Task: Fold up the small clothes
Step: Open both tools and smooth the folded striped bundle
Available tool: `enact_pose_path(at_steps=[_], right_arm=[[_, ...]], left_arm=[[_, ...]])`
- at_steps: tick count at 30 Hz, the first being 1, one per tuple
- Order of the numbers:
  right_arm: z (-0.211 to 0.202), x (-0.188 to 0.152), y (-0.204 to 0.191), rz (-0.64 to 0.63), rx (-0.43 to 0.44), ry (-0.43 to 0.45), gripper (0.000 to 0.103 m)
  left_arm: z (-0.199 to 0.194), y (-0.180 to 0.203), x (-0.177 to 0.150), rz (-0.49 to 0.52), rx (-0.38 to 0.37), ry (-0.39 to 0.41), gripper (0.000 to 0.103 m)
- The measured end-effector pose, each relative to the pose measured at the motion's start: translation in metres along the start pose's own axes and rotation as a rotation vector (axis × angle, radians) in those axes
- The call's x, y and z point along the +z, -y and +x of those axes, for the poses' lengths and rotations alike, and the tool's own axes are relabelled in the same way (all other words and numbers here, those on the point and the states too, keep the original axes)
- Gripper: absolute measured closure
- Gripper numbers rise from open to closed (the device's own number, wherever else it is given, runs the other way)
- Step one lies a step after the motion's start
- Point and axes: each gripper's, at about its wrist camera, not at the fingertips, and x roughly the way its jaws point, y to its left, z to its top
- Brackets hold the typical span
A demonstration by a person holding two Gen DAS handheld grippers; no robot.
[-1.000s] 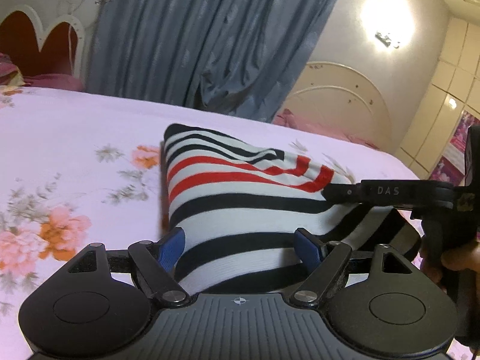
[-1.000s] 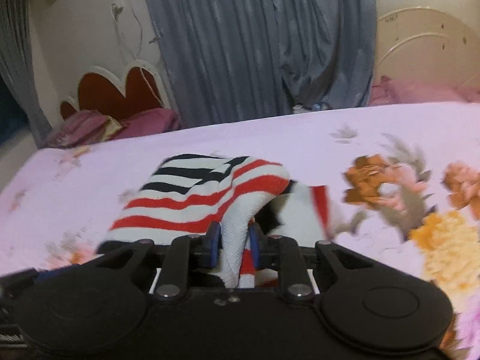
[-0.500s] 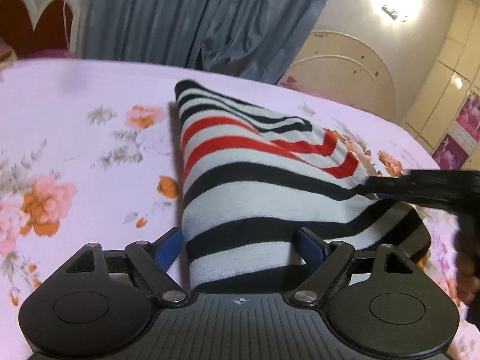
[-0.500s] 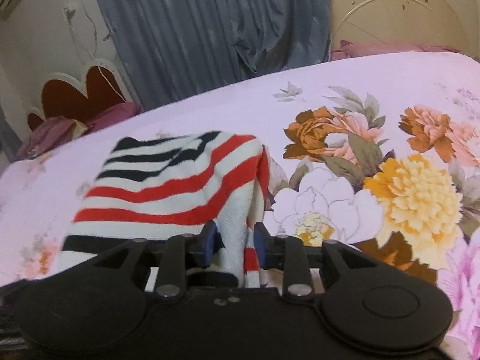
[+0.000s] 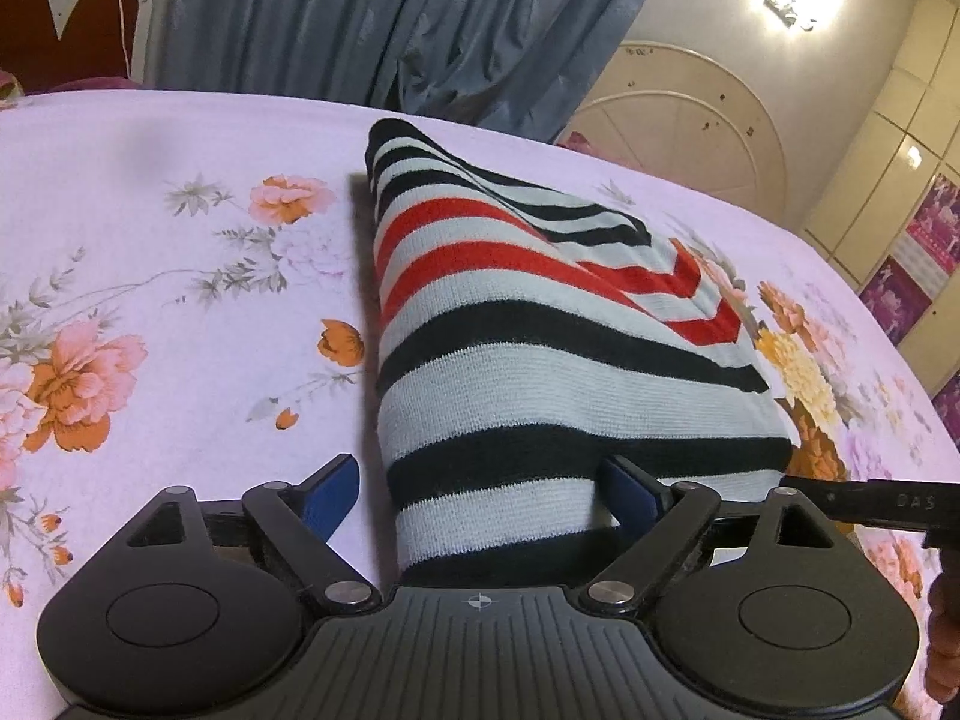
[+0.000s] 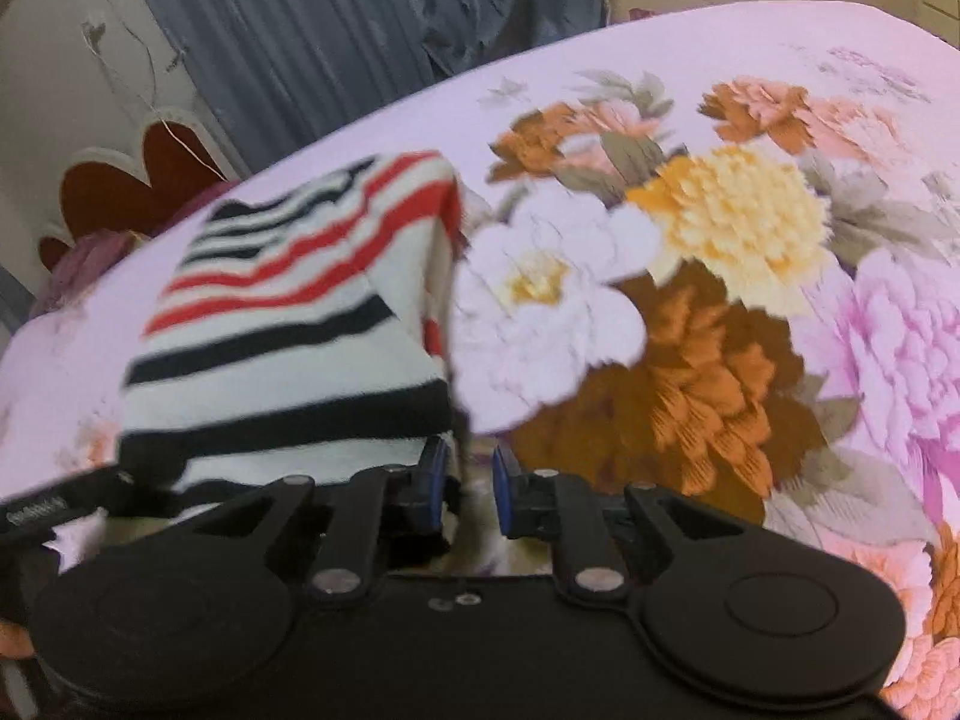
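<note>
My left gripper [image 5: 480, 489] gapes around the striped top [image 5: 540, 360]; my right gripper [image 6: 468, 489] is parted, empty. Floral bedsheet [image 5: 150, 240] below, blue curtains [image 5: 390, 18] at twelve o'clock.

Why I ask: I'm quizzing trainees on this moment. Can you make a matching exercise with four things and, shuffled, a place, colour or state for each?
Things:
1. left gripper
2. right gripper
3. striped garment
4. curtain

Descriptions:
A. grey-blue, behind the bed
B. jaws wide apart, garment between them
C. jaws only narrowly apart
D. black, white and red, on the floral bedsheet

Pairs: 1-B, 2-C, 3-D, 4-A
</note>
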Motion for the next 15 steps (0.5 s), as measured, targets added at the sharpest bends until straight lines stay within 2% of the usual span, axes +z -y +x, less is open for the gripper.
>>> enact_pose_path(at_steps=[4,8,10,12,15], right_arm=[[-0.012,0.003,-0.002,-0.030,-0.016,-0.019,0.084],[-0.032,0.013,-0.010,-0.046,0.023,0.061,0.082],[-0.023,0.010,-0.014,-0.069,0.006,0.025,0.082],[-0.010,0.001,-0.013,-0.086,-0.026,-0.033,0.086],[-0.001,-0.013,-0.006,-0.092,-0.060,-0.065,0.091]], left_arm=[[-0.009,0.005,0.003,-0.004,0.014,0.000,0.016],[-0.017,0.017,0.004,0.047,0.018,0.012,0.016],[-0.012,0.020,-0.001,0.071,0.044,-0.006,0.016],[-0.009,0.016,-0.006,0.045,0.038,-0.020,0.016],[-0.011,0.014,-0.005,0.024,0.037,-0.029,0.016]])
